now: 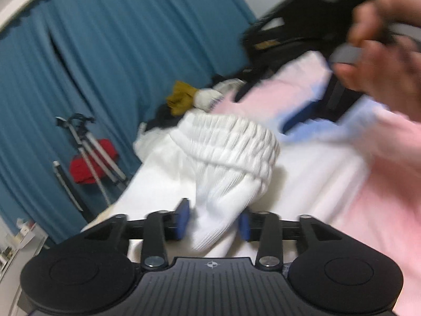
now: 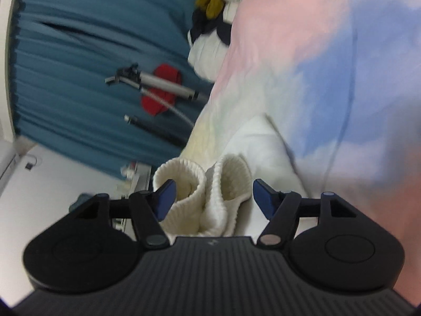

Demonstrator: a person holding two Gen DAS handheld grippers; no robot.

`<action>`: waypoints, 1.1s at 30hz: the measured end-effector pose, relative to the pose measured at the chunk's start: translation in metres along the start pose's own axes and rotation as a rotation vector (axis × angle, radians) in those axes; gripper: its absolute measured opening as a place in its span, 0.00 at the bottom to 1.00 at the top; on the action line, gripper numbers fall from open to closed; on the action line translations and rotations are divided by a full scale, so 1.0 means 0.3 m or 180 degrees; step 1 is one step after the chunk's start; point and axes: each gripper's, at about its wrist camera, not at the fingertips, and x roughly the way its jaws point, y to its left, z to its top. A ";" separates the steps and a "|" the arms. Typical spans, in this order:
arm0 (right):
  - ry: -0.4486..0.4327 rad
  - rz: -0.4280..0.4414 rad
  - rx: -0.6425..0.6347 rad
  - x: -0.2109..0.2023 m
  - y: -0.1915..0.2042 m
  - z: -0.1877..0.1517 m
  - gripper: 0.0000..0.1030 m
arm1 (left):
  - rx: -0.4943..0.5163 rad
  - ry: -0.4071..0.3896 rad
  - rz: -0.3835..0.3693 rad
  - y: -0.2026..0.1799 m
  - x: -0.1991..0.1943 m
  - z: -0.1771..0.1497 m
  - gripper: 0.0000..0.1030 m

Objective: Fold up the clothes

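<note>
A white ribbed sock [image 1: 223, 163] lies on the bed, its gathered cuff pointing away from me in the left wrist view. My left gripper [image 1: 213, 222] straddles its near end, and a thin gap shows beside the left pad [image 1: 183, 217], so the jaws stand open around it. In the right wrist view two cream ribbed sock cuffs [image 2: 202, 192] gape toward the camera between the pads of my right gripper [image 2: 214, 198]. Those jaws are wide open, and the right pad [image 2: 263, 200] is clear of the knit. A person's hand [image 1: 381, 60] shows blurred at the upper right of the left wrist view.
The bed has a pink, blue and white cover [image 2: 329, 65]. A pile of mustard, white and dark clothes [image 1: 184, 100] lies at its far end, with a black bag [image 1: 289, 26] behind. Beyond the bed edge hang blue curtains [image 1: 105, 52], with a tripod [image 1: 92, 147] and a red item [image 1: 86, 168].
</note>
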 end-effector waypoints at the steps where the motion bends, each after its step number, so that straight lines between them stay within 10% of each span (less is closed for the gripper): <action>1: 0.0055 -0.0014 -0.0062 0.023 0.006 0.009 0.66 | 0.0068 0.0029 -0.0037 0.007 -0.009 -0.010 0.45; 8: 0.0367 0.0017 -0.0464 0.163 0.051 0.049 0.65 | -0.0008 0.0124 -0.0144 0.099 -0.089 -0.123 0.51; 13: 0.0504 0.0057 -0.0664 0.282 0.111 0.056 0.45 | -0.0206 0.0131 -0.0205 0.124 -0.096 -0.157 0.51; 15: 0.0485 0.0000 -0.0747 0.315 0.134 0.052 0.21 | -0.0275 0.0154 -0.0198 0.125 -0.104 -0.160 0.46; 18: 0.0371 0.0067 -0.0741 0.302 0.158 0.062 0.17 | -0.0340 0.0072 -0.0187 0.135 -0.125 -0.159 0.16; 27: -0.0157 0.0103 -0.0776 0.108 0.164 0.187 0.17 | -0.0307 -0.0480 -0.0432 0.098 -0.144 -0.065 0.12; 33: 0.0017 -0.0328 -0.0468 0.172 -0.013 0.175 0.18 | -0.0374 -0.0203 -0.0766 0.104 -0.055 -0.103 0.16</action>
